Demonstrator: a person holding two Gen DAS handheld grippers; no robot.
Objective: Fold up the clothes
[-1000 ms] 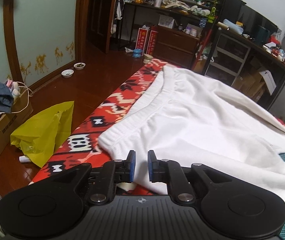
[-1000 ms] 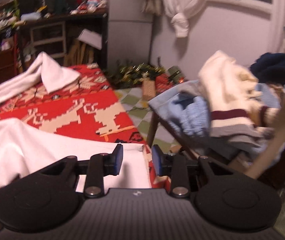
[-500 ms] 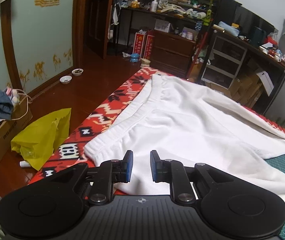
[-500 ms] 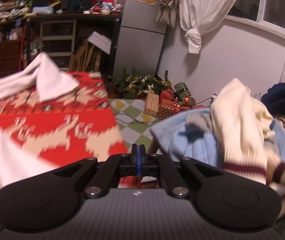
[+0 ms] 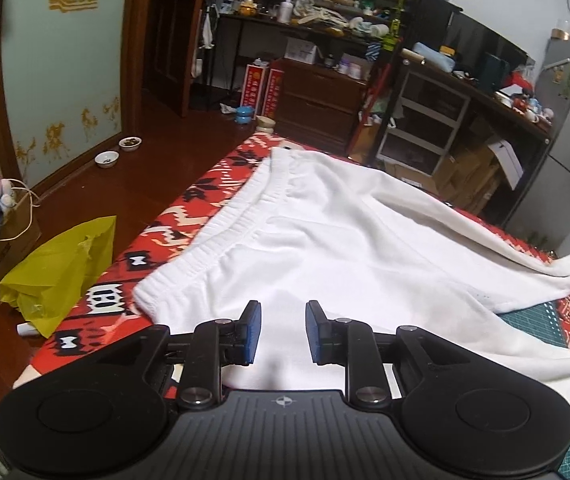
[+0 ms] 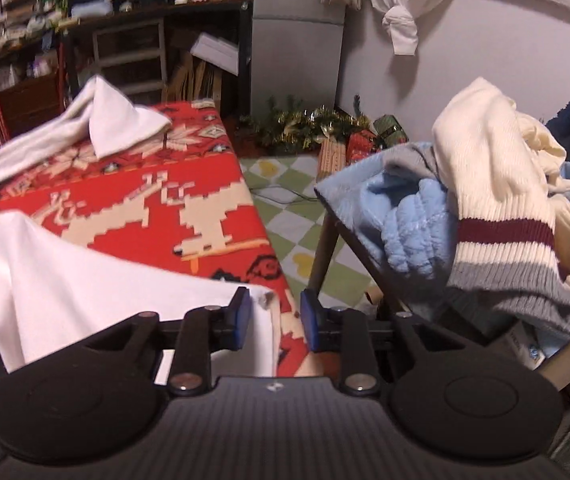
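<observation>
The left gripper stands with its blue-padded jaws parted and nothing between them, poised over the near part of the white trousers. The right gripper is likewise spread wide and empty; the cuff corner of the trousers lies just beside its left pad, though whether it touches cannot be told.

The trousers are plain white, soft and thick — sweatpants by the look of the gathered, ribbed waistband. They lie spread on the red patterned blanket, waistband toward the blanket's left edge, legs running off to the right. The cloth is mostly flat with shallow creases; the far leg ends in a peaked fold standing up from the blanket, and the near leg rises in a soft hump left of the right gripper.

Past the blanket's left edge, on the dark wooden floor, sits a yellow bag. Off the blanket's right edge, a chair holds a heap of clothes — pale blue knit and a cream sweater with maroon stripes.
</observation>
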